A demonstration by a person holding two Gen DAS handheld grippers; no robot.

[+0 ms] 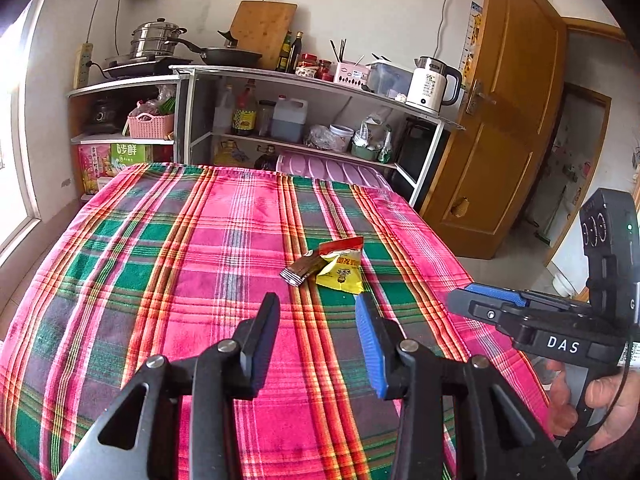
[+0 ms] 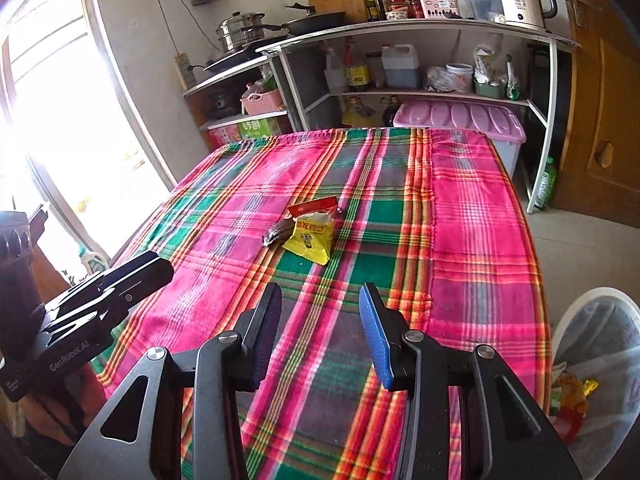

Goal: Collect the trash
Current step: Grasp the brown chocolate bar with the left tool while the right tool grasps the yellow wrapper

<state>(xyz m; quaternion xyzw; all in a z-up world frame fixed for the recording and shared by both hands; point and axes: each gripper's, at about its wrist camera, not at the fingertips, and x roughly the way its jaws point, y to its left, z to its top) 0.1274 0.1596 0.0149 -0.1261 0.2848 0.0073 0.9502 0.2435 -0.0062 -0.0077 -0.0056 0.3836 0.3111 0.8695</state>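
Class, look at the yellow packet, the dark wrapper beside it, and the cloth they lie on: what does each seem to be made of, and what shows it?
Yellow packet: likely thin printed plastic film, glossy, with sharp creases.
Dark wrapper: probably foil-lined plastic, shiny, with a crimped silver end.
Cloth: woven fabric, matte, plaid stripes and soft wrinkles.

A white kettle [image 1: 430,86] tops the shelf [image 1: 320,80] behind the plaid tablecloth [image 1: 200,260].

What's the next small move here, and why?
Probably ease the left gripper forward and down onto the yellow packet. Both grippers are open and empty, the packet and the dark wrapper beside it lie untouched on the plaid cloth just past its fingertips, and the lined bin waits by the table's right edge.
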